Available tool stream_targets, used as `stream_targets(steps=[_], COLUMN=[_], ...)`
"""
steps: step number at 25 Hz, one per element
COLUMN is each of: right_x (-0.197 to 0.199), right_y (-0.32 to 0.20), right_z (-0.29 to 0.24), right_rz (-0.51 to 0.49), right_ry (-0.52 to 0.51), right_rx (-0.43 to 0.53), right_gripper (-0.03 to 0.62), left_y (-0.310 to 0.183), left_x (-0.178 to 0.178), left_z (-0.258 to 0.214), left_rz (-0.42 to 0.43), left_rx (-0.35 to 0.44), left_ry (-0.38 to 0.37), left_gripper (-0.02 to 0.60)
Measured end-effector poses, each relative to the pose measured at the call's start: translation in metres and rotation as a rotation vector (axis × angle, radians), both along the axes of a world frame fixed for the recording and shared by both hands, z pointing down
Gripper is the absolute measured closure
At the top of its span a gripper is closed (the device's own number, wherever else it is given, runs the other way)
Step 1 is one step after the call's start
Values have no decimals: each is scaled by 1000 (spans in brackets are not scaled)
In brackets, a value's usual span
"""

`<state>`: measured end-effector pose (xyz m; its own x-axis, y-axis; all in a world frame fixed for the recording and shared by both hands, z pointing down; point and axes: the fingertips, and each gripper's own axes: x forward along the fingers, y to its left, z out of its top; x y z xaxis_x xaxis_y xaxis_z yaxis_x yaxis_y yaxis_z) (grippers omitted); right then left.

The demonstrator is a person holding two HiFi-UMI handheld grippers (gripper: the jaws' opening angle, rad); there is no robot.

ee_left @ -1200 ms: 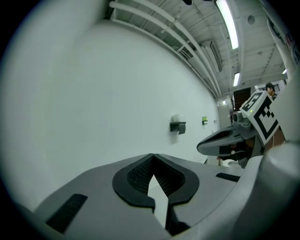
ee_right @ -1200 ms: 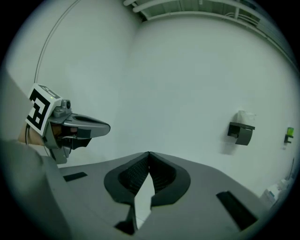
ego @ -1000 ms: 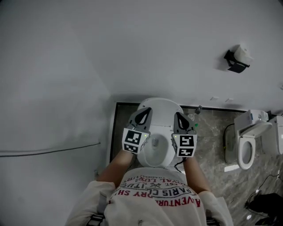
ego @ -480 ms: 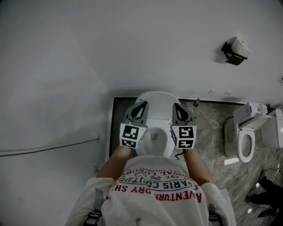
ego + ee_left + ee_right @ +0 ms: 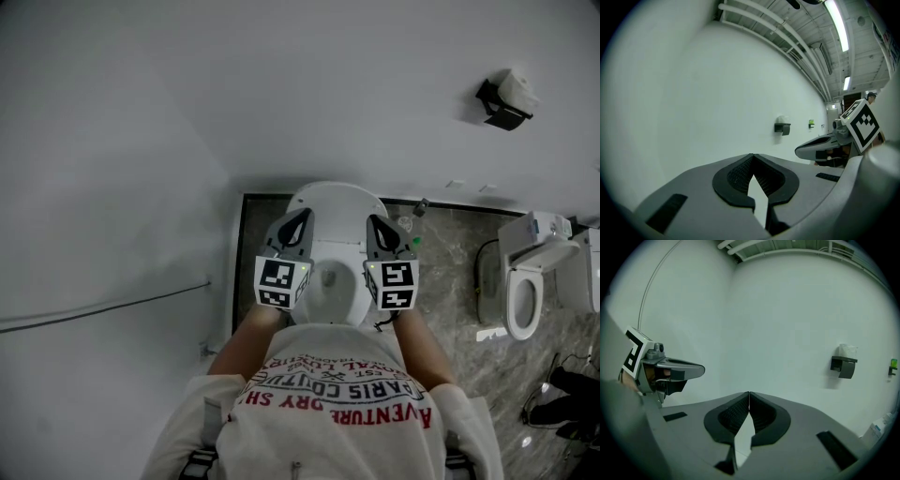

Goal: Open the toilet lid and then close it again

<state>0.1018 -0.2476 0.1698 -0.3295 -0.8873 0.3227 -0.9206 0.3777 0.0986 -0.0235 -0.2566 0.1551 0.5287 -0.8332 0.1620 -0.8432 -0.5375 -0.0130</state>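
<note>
The white toilet (image 5: 330, 246) stands below me against the wall. Its lid (image 5: 334, 201) is raised and the bowl opening shows between the two grippers. My left gripper (image 5: 298, 218) hovers over the bowl's left side, shut and empty. My right gripper (image 5: 374, 223) hovers over the right side, also shut and empty. Neither touches the lid or seat. The left gripper view shows shut jaws (image 5: 752, 156) facing bare wall, with the right gripper (image 5: 825, 146) alongside. The right gripper view shows shut jaws (image 5: 748, 393) and the left gripper (image 5: 670, 371) to its left.
A toilet-paper holder (image 5: 504, 101) hangs on the wall at upper right. A second toilet (image 5: 527, 292) with a raised lid stands to the right on the dark marbled floor (image 5: 445, 281). A thin cable (image 5: 103, 311) runs along the left wall. Dark items (image 5: 562, 398) lie at bottom right.
Both grippers stay side by side above the toilet, shut and empty. Only the head view's framing has shifted slightly.
</note>
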Motion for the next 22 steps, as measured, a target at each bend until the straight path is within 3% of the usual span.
stream_targets(steps=[4,9,14,17,22], right_x=[1,-5,-4,-4,-5], right_y=[-13,-35,-72,-97,-129], right_z=[20,57,87,106,134], right_rz=[-44,-126,-192,-259,-352], right_ry=[24,138,218,310,431], right_rx=[-72,-145,-181,-196,-212], right_gripper=[580,579,579,577,577], left_y=[-7,-21,-60,-86,-121], left_x=[3,-1,5,19,46], left_z=[23,78,117,135,157], left_rz=[11,71,110,181,317], left_rx=[-40,-123,-198,-196,-128], left_ry=[-57,-257,-334,-412,-586], left_gripper=[575,575,575,570,501])
